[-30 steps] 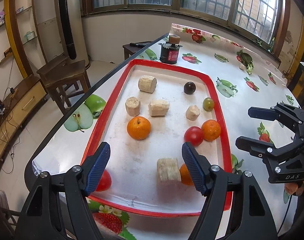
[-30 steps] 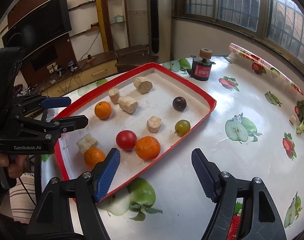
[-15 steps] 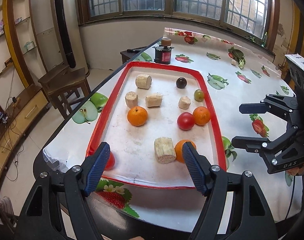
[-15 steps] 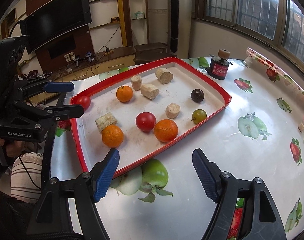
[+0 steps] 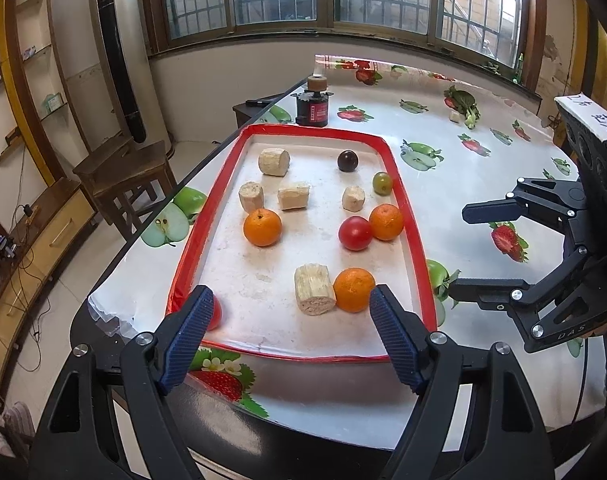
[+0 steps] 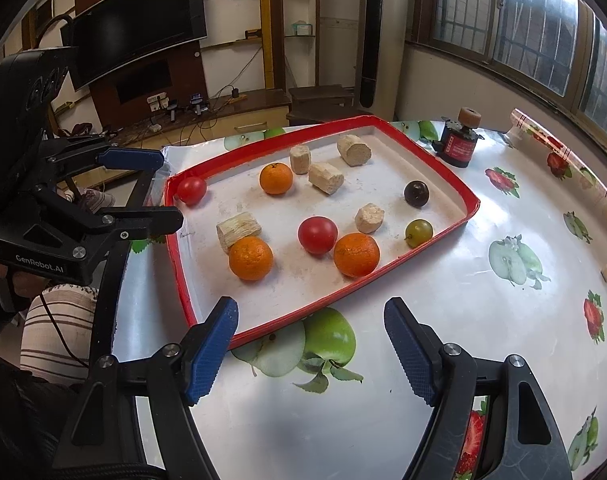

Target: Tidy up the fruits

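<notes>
A red-rimmed white tray (image 5: 407,216) (image 6: 439,168) holds three oranges (image 5: 262,227) (image 6: 250,258), two red tomatoes (image 5: 355,233) (image 6: 317,235), a dark plum (image 5: 347,160) (image 6: 416,193), a green fruit (image 5: 382,183) (image 6: 419,233) and several pale cut stem pieces (image 5: 315,289) (image 6: 239,229). My left gripper (image 5: 287,336) is open and empty, above the tray's near edge. My right gripper (image 6: 311,352) is open and empty, over the tablecloth beside the tray. One tomato (image 6: 191,190) sits in the tray's corner, half hidden by my left finger in the left wrist view.
A dark jar with a cork lid (image 5: 312,103) (image 6: 459,140) stands beyond the tray. The table (image 5: 483,168) has a fruit-print cloth; its edge runs just left of the tray. Wooden stools (image 5: 123,172) stand beside the table. A small leafy scrap (image 5: 463,110) lies far back.
Both grippers have pulled back and risen from the tray, so more of the table shows. Both stay open. Nothing on the tray has moved.
</notes>
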Available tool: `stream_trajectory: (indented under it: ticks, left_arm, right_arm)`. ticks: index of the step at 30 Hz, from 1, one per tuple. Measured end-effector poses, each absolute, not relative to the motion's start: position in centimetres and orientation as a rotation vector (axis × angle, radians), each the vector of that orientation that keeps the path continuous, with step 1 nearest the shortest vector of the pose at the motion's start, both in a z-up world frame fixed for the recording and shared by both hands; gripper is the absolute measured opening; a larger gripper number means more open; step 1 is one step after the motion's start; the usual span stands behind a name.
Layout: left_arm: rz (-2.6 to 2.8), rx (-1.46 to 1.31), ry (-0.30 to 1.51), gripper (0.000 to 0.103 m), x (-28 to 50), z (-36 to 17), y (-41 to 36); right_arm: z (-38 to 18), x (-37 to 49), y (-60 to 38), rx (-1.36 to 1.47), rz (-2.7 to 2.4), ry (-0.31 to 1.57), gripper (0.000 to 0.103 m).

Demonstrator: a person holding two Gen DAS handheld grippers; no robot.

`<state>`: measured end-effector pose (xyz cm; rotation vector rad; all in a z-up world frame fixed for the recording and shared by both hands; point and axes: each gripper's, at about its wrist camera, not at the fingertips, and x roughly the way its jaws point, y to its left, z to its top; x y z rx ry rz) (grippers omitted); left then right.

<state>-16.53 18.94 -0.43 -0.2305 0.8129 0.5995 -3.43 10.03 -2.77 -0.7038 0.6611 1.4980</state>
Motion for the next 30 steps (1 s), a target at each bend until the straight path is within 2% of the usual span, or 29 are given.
stream_trajectory:
  ticks: [30]
  left_arm:
    - [0.635,-0.168,0.753,0.082,-17.1,1.6,18.2]
  right_arm:
    - [-2.2,-4.5,9.6,-0.723,1.528,0.615,0.077]
